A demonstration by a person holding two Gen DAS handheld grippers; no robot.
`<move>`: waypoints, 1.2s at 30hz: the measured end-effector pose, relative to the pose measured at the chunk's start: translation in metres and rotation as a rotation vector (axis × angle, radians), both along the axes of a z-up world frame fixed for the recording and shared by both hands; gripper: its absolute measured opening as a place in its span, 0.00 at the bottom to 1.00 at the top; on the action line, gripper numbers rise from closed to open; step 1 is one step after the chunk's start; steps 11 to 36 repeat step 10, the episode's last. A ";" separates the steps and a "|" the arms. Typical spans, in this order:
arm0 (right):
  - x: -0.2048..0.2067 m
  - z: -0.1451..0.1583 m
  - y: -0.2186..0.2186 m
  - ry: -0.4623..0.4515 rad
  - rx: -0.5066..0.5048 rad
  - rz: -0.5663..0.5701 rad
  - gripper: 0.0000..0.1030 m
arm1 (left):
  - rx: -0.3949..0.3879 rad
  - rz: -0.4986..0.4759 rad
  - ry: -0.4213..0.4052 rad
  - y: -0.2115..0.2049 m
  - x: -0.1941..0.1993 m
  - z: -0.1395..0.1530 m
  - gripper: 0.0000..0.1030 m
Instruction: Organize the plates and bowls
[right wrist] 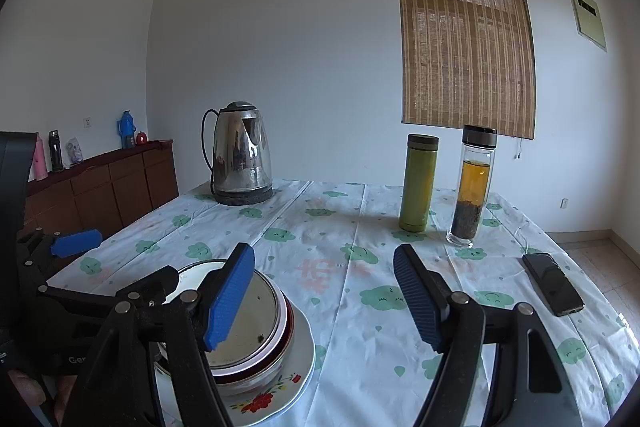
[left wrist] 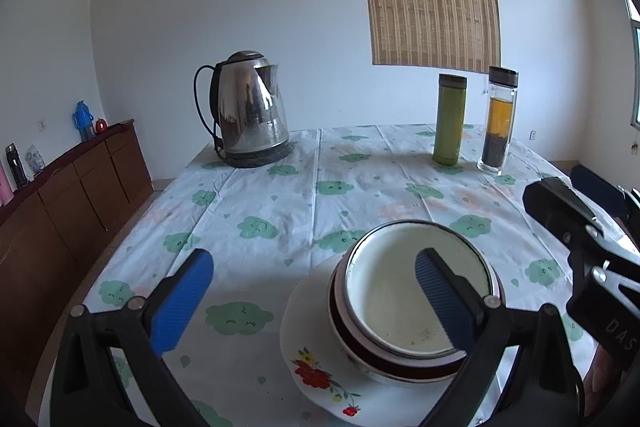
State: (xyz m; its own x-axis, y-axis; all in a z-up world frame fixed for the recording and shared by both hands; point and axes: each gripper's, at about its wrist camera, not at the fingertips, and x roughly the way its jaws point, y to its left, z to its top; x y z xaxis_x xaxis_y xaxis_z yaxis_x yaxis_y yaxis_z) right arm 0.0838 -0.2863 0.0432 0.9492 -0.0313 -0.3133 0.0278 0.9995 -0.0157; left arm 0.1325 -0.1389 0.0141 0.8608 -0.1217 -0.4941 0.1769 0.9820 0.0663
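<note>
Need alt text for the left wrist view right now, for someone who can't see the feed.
The open left gripper hovers over a stack of bowls nested on a flowered plate, its right-hand finger above the top bowl. Behind stand a steel kettle, a green flask and a glass tea bottle on the patterned tablecloth. The right gripper's body shows at the right edge.

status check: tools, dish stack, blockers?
Left tool open, right tool open, both empty. Bowls nested on flowered plate. Phone well off right.
</note>
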 end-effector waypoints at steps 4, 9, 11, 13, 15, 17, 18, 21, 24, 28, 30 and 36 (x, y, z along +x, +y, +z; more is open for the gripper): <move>0.000 0.000 0.000 0.001 0.000 0.000 0.72 | 0.011 -0.002 -0.005 -0.001 -0.001 0.000 1.00; 0.000 0.000 0.000 0.000 0.002 0.000 0.72 | 0.013 -0.001 -0.012 -0.002 -0.003 0.001 1.00; 0.000 0.000 0.000 0.000 0.003 0.000 0.72 | 0.015 0.001 -0.013 -0.002 -0.003 0.001 1.00; 0.000 0.000 0.000 0.000 0.003 0.000 0.72 | 0.015 0.001 -0.013 -0.002 -0.003 0.001 1.00; 0.000 0.000 0.000 0.000 0.003 0.000 0.72 | 0.015 0.001 -0.013 -0.002 -0.003 0.001 1.00; 0.000 0.000 0.000 0.000 0.003 0.000 0.72 | 0.015 0.001 -0.013 -0.002 -0.003 0.001 1.00; 0.000 0.000 0.000 0.000 0.003 0.000 0.72 | 0.015 0.001 -0.013 -0.002 -0.003 0.001 1.00; 0.000 0.000 0.000 0.000 0.003 0.000 0.72 | 0.015 0.001 -0.013 -0.002 -0.003 0.001 1.00; 0.000 0.000 0.000 0.000 0.003 0.000 0.72 | 0.015 0.001 -0.013 -0.002 -0.003 0.001 1.00; 0.000 0.000 0.000 0.000 0.003 0.000 0.72 | 0.015 0.001 -0.013 -0.002 -0.003 0.001 1.00; 0.000 0.000 0.000 0.000 0.003 0.000 0.72 | 0.015 0.001 -0.013 -0.002 -0.003 0.001 1.00; 0.000 0.000 0.000 0.000 0.003 0.000 0.72 | 0.015 0.001 -0.013 -0.002 -0.003 0.001 1.00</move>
